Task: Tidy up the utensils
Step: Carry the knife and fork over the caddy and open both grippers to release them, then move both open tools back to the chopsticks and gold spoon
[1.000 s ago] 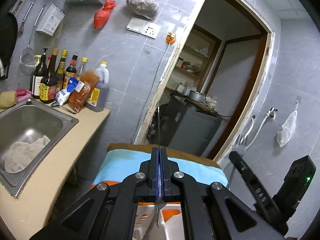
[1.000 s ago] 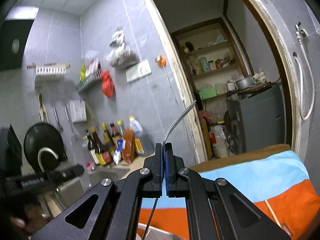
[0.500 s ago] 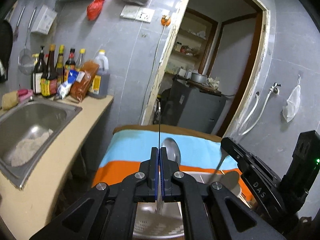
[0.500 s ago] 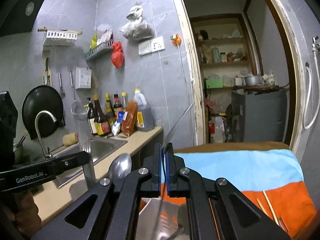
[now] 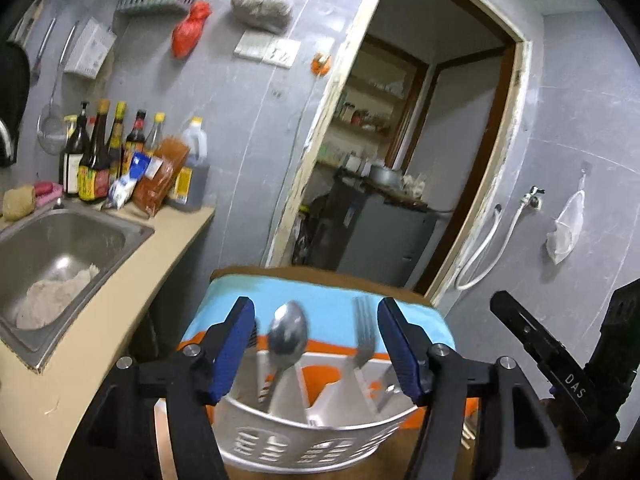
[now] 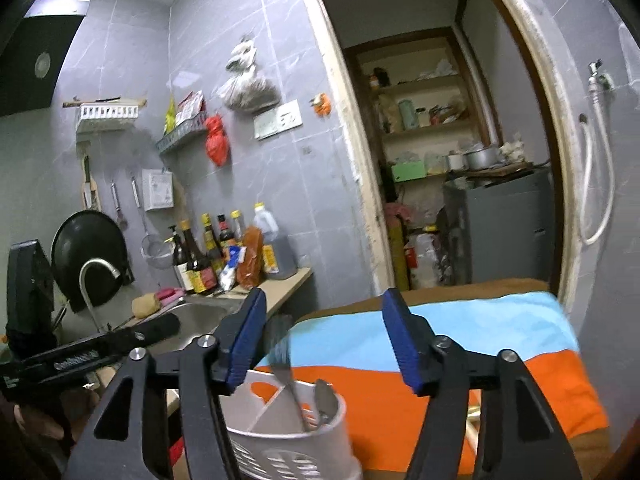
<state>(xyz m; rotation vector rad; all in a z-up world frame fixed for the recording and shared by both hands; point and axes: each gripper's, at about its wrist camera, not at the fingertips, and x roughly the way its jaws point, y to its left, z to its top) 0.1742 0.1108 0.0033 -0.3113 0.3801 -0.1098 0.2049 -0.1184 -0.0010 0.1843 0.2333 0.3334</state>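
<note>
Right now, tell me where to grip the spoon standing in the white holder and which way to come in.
Grip the spoon on its neck just below the bowl, coming down from above. It stands bowl-up in the white holder, its handle buried inside a compartment, so only the top is reachable. The left gripper already straddles it, open.

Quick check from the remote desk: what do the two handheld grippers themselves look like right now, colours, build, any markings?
Both match: the left gripper and right gripper have matte black angular linkage arms with triangular cut-outs, silver pivot screws, and blue ribbed finger pads. The other unit's black handle, seen from each camera, carries white lettering, "DAS" in the left wrist view. No sleeves or cables visible.
</note>
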